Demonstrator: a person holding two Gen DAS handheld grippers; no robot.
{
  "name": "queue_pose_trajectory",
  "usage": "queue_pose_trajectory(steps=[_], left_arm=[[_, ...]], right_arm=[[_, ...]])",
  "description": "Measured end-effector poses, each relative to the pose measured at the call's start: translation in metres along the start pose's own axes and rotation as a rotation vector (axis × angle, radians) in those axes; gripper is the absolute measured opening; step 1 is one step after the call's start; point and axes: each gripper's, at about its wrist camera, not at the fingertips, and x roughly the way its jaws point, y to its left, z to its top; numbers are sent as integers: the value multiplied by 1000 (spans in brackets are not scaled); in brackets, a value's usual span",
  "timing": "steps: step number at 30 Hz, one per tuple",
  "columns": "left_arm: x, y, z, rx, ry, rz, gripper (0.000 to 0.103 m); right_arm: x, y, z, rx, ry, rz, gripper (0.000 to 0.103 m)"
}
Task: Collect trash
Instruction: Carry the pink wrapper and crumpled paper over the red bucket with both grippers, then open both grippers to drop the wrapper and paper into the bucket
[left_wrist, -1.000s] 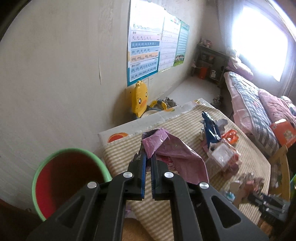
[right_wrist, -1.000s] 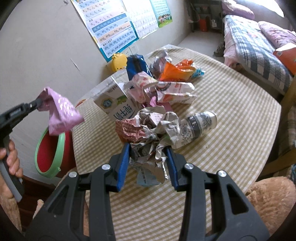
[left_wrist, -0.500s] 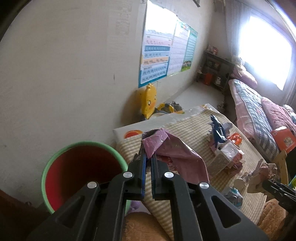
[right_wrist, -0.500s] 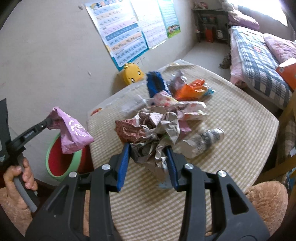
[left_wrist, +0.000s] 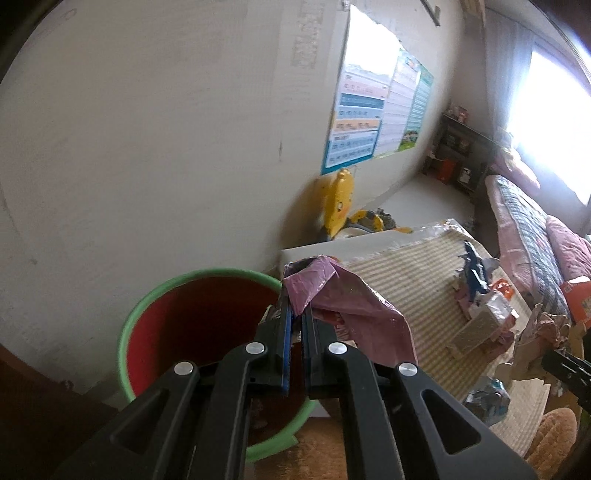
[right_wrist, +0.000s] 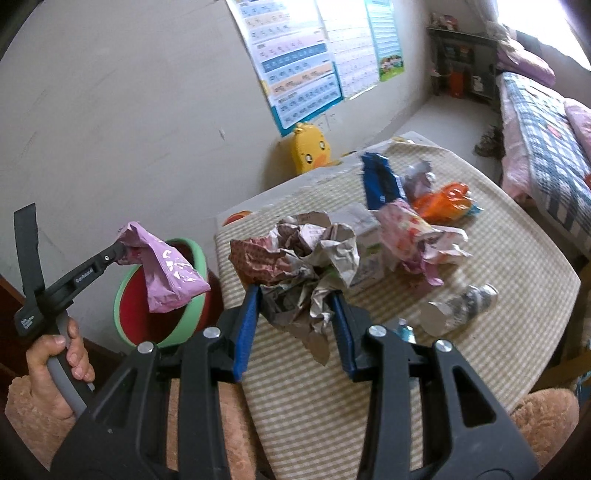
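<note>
Wall charts (right_wrist: 299, 70) above a yellow duck toy (right_wrist: 309, 152) (bed (right_wrist: 543, 129) beyond).

Your left gripper (left_wrist: 295, 317), black with blue pads, is clamped tight and angled downward. Your left hand (right_wrist: 55, 365) wraps its grey handle. Your right gripper (right_wrist: 295, 306) holds its blue pads partly apart, gripping, tilted downward.
</note>
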Motion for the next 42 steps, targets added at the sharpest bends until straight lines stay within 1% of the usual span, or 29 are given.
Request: queue_pose_trajectory(steps=[6,12,14,20,23,25,26,27,28,29,30,31,33,37,40,42], left_arm=[[0,23,-2,-22,-4,51,2],[6,46,-8,-25,20,127,2],[9,58,-11,-43,36,155,2],[13,86,-17,-73,63,233,2],[12,97,-20,-82,72,270,4],[11,102,-21,-83,73,290,5],[10,105,-23,-84,71,305,6],[9,108,-24,-86,72,319,8],[9,110,-25,-89,74,324,13],[9,113,-26,-98,77,331,31],[8,114,-27,-105,75,334,49],[6,116,-27,-112,68,333,51],[4,117,-28,-113,58,334,49],[6,111,-26,-103,61,318,49],[7,100,-26,-92,64,289,49],[9,90,-26,-72,65,275,50]], right_arm=[[23,31,6,-51,40,52,38],[49,69,8,-98,98,124,38],[58,82,13,-119,113,144,38],[81,121,30,-150,143,237,38],[92,143,32,-172,163,282,39],[101,158,32,-186,176,314,44],[104,164,32,-192,180,322,44],[108,170,32,-200,183,331,45],[110,175,32,-204,183,334,54],[112,179,32,-206,182,336,67],[113,181,33,-203,180,341,71],[113,184,33,-200,179,347,72],[110,183,33,-204,175,351,72],[100,164,32,-192,173,324,72],[90,137,31,-151,163,292,76],[81,114,28,-127,150,247,76]])
